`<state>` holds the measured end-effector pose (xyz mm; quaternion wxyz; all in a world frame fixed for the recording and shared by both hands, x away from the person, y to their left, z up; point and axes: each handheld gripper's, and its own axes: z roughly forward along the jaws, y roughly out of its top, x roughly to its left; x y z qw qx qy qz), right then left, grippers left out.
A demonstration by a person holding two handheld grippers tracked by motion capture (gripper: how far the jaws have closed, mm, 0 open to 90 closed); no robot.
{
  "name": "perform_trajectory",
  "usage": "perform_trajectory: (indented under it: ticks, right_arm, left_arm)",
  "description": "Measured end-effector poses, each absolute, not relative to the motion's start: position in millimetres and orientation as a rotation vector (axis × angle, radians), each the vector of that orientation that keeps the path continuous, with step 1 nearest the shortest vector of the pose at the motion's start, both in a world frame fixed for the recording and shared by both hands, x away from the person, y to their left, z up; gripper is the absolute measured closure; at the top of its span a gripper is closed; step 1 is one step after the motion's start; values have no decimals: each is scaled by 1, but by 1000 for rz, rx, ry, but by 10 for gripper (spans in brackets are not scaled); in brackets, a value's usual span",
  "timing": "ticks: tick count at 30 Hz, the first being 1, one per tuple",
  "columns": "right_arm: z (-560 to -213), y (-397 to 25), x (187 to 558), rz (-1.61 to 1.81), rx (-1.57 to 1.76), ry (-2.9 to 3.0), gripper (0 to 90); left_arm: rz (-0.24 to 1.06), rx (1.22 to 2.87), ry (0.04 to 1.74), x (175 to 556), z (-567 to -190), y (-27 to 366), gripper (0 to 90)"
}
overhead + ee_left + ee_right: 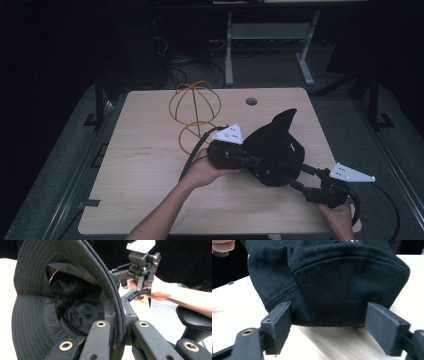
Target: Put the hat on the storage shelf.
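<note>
I see a black hat [277,150] right of centre on the wooden surface [145,175], crown side down, part of the brim standing up at the back. My left gripper [250,161] is closed on the hat's corded brim edge; the left gripper view shows the edge pinched between the jaws and the hat's dark inside facing me. My right gripper [299,176] sits at the hat's near-right side, jaws wide apart, the black fabric between them but not clamped. A yellow wire stand [195,112] rests behind the hat, apart from it.
</note>
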<state>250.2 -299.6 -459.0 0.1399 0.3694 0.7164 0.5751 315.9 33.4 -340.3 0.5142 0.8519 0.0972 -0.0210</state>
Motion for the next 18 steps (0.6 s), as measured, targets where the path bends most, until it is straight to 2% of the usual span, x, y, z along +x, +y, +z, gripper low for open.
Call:
perform_trajectory:
  ticks: [3, 4, 7, 9, 10, 11, 14, 18]
  right_arm:
    - [-461, -299, 252, 1670, 1044, 2086, 301]
    - [-464, -297, 255, 1666, 1004, 2107, 399]
    - [-466, -294, 259, 1678, 965, 2111, 582]
    - [-467, -293, 262, 1689, 956, 2109, 687]
    - [-467, -293, 262, 1689, 956, 2109, 687]
    - [-467, -292, 265, 1692, 945, 2114, 809]
    - [-465, -291, 264, 1682, 929, 2112, 880]
    - [-462, -294, 260, 1696, 924, 2098, 895]
  left_arm:
    - [-30, 2066, 203, 313, -340, 28, 862]
    - [-28, 2075, 194, 312, -339, 25, 863]
    - [-21, 2080, 191, 313, -338, 22, 863]
    - [-15, 2079, 194, 314, -338, 21, 863]
    - [-15, 2079, 194, 314, -338, 21, 863]
    - [-16, 2079, 199, 314, -340, 22, 864]
    - [-21, 2070, 217, 315, -341, 24, 864]
    - [-20, 2061, 239, 316, -341, 29, 862]
